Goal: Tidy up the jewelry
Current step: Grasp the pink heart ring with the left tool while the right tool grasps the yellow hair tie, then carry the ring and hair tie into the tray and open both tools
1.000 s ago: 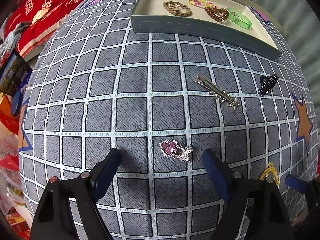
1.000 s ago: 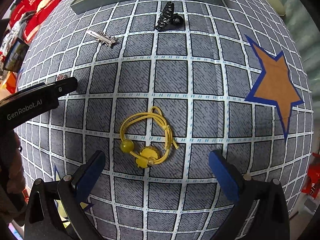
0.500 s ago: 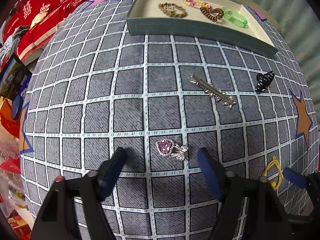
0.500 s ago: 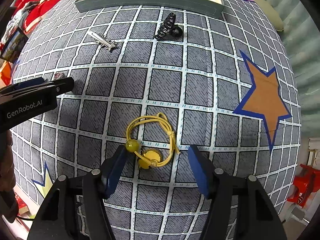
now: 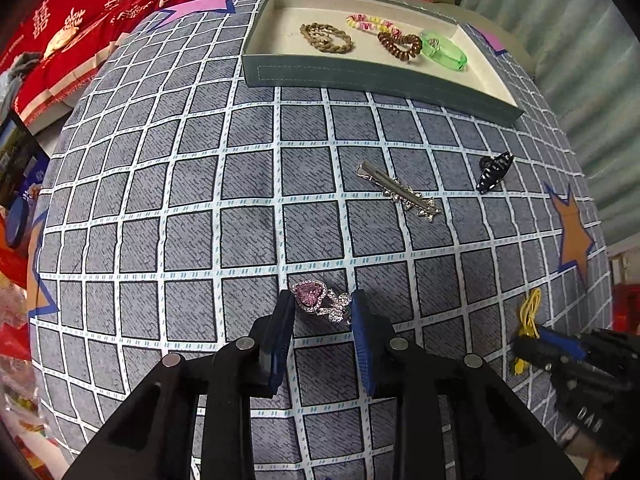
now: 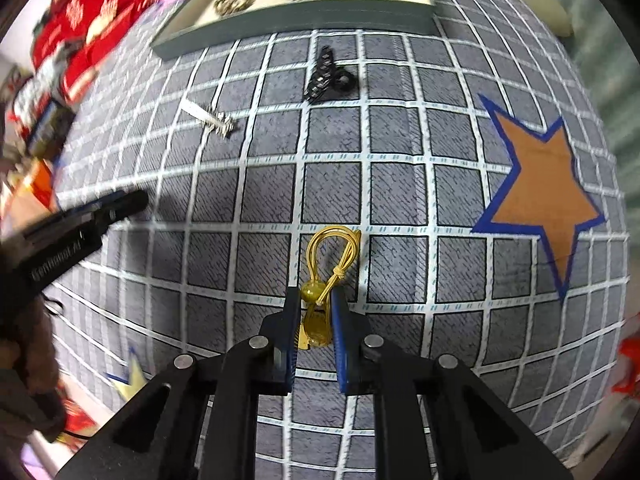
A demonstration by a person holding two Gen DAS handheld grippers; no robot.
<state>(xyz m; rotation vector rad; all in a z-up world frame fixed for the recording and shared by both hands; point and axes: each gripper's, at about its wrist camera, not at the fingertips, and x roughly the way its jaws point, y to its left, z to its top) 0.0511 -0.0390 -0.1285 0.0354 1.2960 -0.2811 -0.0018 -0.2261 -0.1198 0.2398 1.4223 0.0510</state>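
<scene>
A pink heart brooch lies on the grey checked cloth. My left gripper points down over it, its jaws closing, and both blue pads touch the brooch's ends. My right gripper is closing its jaws on a yellow hair tie, which is squeezed into a narrow loop between the pads. In the left wrist view the right gripper sits at the right edge with the yellow hair tie. The left gripper shows blurred at the left of the right wrist view.
A grey tray at the back holds several hair ties and a green bangle. A silver clip and a black claw clip lie loose between tray and grippers. Red cushions lie beyond the cloth's left edge.
Both grippers' jaws have come together, the left around the brooch, the right around the yellow hair tie. The tie went from a round loop to a narrow one and the right gripper rose slightly.
</scene>
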